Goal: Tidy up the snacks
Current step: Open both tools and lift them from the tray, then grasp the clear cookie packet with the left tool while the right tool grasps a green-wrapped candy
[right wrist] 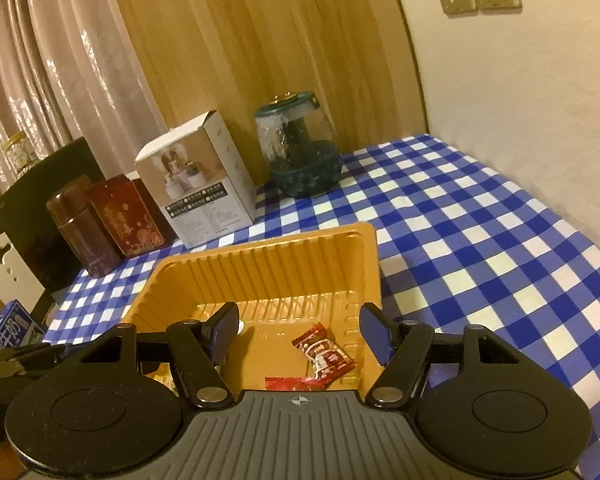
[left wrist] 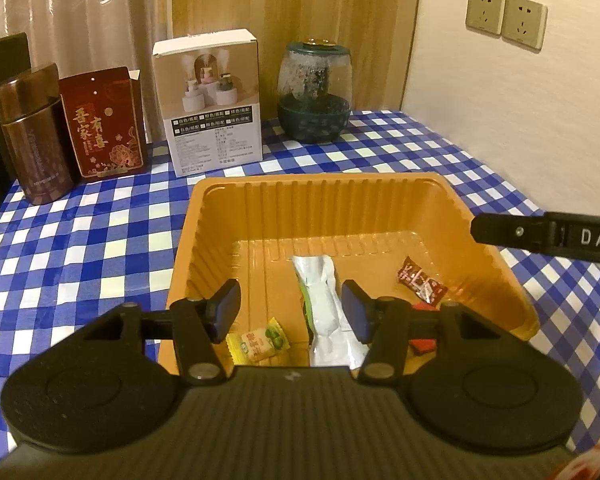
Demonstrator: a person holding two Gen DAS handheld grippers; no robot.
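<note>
An orange plastic tray (left wrist: 332,200) sits on the blue checked tablecloth. In it lie a long white and green snack packet (left wrist: 324,300), a small yellow and green candy (left wrist: 260,340), a dark red wrapped candy (left wrist: 420,280) and a red wrapper (left wrist: 422,344). My left gripper (left wrist: 290,310) is open and empty above the tray's near end, straddling the white packet. My right gripper (right wrist: 300,334) is open and empty over the tray (right wrist: 268,264), above the dark red candy (right wrist: 324,354) and a red wrapper (right wrist: 296,382). One of its fingers (left wrist: 540,234) shows in the left view.
At the back stand a brown tin (left wrist: 32,136), a red box (left wrist: 104,124), a white product box (left wrist: 212,104) and a green glass jar (left wrist: 314,92). Wall sockets (left wrist: 506,16) are on the right wall. The table edge runs at left; a dark cabinet (right wrist: 40,216) stands beyond it.
</note>
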